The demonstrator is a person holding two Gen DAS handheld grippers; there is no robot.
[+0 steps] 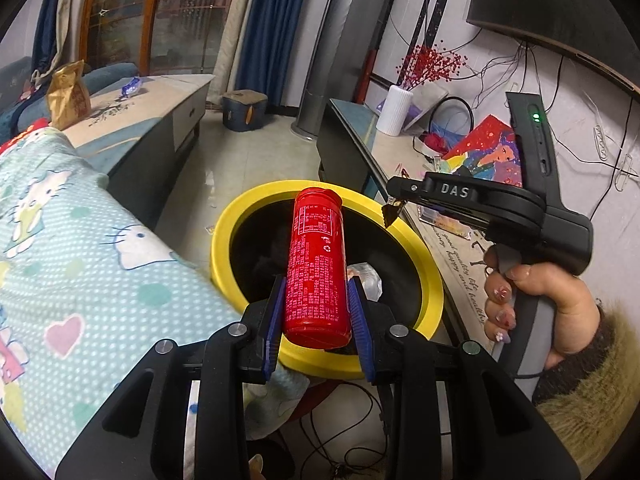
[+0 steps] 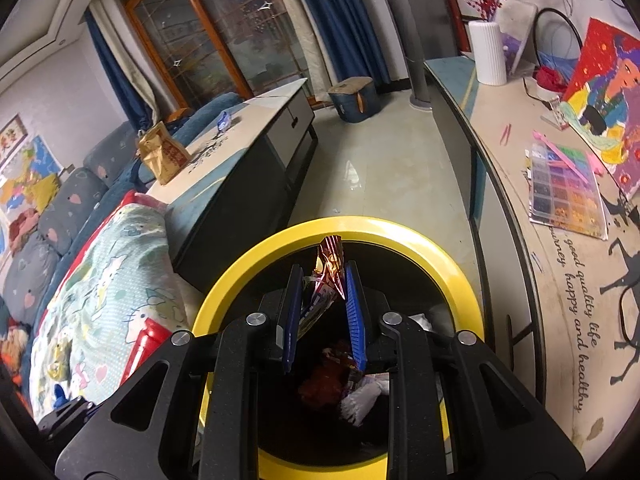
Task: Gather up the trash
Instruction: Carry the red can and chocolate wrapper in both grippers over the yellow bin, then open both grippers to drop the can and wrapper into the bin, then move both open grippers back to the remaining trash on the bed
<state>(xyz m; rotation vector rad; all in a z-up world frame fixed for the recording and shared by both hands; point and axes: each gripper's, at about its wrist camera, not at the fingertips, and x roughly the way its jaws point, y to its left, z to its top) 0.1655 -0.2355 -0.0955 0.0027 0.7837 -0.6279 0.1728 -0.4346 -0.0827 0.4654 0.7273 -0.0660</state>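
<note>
We see the yellow-rimmed bin (image 1: 434, 288) below both grippers. Our left gripper (image 1: 318, 280) clamps a red can (image 1: 318, 264); our right gripper (image 2: 323, 272) pinches a foil wrapper (image 2: 330, 268). Trash inside the bin (image 2: 352, 384) is dark, perhaps paper.

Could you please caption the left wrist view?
Left gripper holds a red can over the yellow-rimmed trash bin, beside the right gripper.
</note>
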